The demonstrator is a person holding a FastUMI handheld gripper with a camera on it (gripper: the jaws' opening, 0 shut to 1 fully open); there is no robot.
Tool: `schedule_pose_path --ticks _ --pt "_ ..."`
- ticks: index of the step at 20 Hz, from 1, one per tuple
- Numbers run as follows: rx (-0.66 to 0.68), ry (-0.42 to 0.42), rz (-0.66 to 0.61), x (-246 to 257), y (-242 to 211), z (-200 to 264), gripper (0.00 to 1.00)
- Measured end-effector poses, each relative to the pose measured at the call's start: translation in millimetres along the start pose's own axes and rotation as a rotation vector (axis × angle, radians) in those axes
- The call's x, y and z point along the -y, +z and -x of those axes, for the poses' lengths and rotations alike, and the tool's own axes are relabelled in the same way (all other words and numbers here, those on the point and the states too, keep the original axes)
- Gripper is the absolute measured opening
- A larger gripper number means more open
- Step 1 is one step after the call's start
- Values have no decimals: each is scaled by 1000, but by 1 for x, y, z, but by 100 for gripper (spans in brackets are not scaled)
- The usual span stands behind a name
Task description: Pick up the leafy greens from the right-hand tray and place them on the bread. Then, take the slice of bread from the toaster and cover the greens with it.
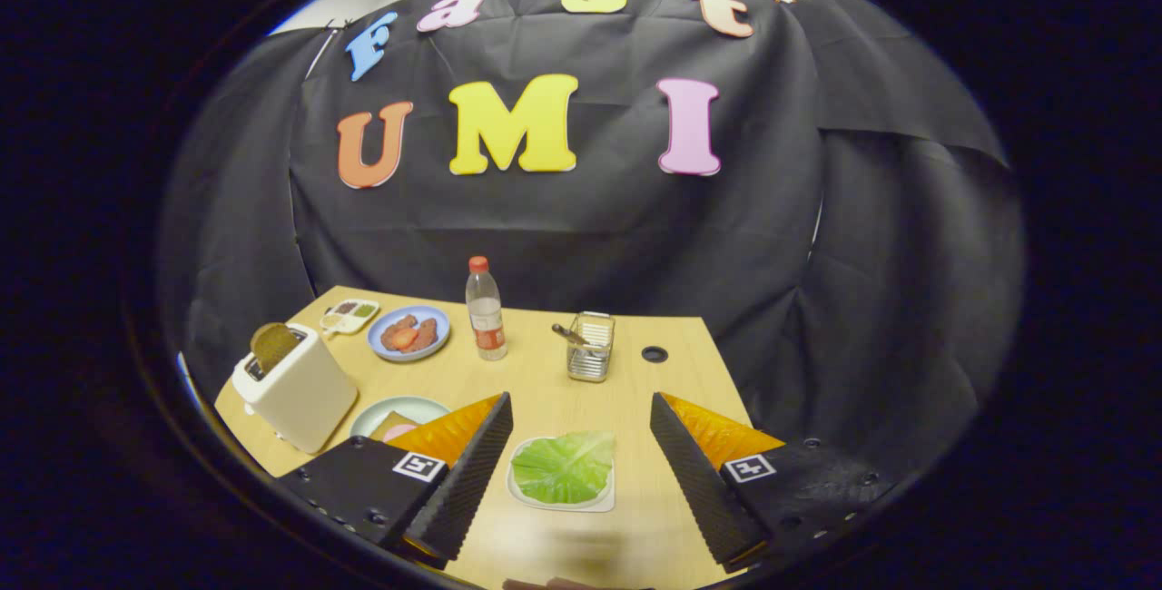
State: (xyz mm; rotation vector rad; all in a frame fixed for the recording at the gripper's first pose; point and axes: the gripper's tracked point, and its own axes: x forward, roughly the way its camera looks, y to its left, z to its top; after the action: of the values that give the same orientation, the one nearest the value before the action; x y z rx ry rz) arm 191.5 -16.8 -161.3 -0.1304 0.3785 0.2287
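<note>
While the gripper [581, 463] hovers wide open above the leafy greens [565, 467], a shallow pinch risks lifting their tray [604, 505] too.

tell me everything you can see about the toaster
The toaster is a cream-white, smooth-sided box that looks like plastic, standing upright on the wooden table near its edge. A brown slice of bread sticks up out of its top slot, tilted a little. It stands beyond and to the side of the fingers of the open hand-held gripper, apart from them. A pale green plate lies just beside its base; whether they touch is unclear.
</note>
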Motion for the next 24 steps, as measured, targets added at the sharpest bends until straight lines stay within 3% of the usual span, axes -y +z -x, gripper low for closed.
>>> schedule_pose_path --ticks 6,10,14,17,19,24 --pt "-188 41 25 24 -69 -94 96" --pt "-344 60 -40 32 -116 -149 96" --pt "-402 110 -36 26 -131 -177 96" --pt "-450 114 -15 24 -144 -190 90" --pt "-465 114 -5 23 -147 -194 84" --pt "-479 106 60 17 -148 -195 48"
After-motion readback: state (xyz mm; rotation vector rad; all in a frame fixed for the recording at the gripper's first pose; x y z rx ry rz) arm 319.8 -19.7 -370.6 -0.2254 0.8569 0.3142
